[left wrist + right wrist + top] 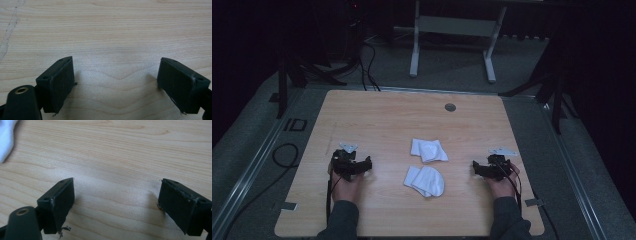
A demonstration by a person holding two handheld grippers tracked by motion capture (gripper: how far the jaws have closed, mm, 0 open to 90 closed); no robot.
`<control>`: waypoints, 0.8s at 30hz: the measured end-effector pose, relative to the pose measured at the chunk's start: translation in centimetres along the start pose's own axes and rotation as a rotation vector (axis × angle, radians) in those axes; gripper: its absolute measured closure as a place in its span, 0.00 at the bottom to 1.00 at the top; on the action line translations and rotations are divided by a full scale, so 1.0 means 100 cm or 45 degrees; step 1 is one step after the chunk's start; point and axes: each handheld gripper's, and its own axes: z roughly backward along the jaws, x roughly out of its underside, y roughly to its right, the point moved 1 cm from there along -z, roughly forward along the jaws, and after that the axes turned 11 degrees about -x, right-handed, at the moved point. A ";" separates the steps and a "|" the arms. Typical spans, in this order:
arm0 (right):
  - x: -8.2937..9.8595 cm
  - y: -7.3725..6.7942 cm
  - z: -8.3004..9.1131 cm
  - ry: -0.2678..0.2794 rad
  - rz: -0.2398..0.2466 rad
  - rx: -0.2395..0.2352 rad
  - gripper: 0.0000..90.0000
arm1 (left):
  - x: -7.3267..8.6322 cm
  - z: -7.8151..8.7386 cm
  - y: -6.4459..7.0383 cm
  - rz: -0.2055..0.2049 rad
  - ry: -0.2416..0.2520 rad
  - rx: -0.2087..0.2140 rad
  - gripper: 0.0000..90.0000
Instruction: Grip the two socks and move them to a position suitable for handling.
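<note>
We see both claws, left claw and right claw, wide open and empty. Two white socks lie between them, untouched; all handling remains.

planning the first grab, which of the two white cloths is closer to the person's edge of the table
The near cloth, the rounded one lying level with both grippers. The far cloth sits beyond it, toward the table's grommet.

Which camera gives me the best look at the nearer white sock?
The high view: the nearer white sock lies whole on the table, between both tools. The right gripper view catches just a white cloth corner at its left edge; which sock is unclear. The left gripper view faces wood.
</note>
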 end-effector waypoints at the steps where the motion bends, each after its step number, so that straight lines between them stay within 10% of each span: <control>1: 0.000 -0.001 0.000 0.001 -0.006 0.008 0.15 | 0.000 0.000 0.000 0.000 0.000 0.000 0.16; 9: 0.003 -0.006 0.002 0.005 -0.033 0.035 0.15 | 0.000 0.000 0.000 0.000 -0.001 -0.001 0.16; 24: 0.001 -0.020 0.018 -0.092 0.075 -0.035 0.57 | 0.000 0.000 0.000 -0.001 0.000 0.000 0.16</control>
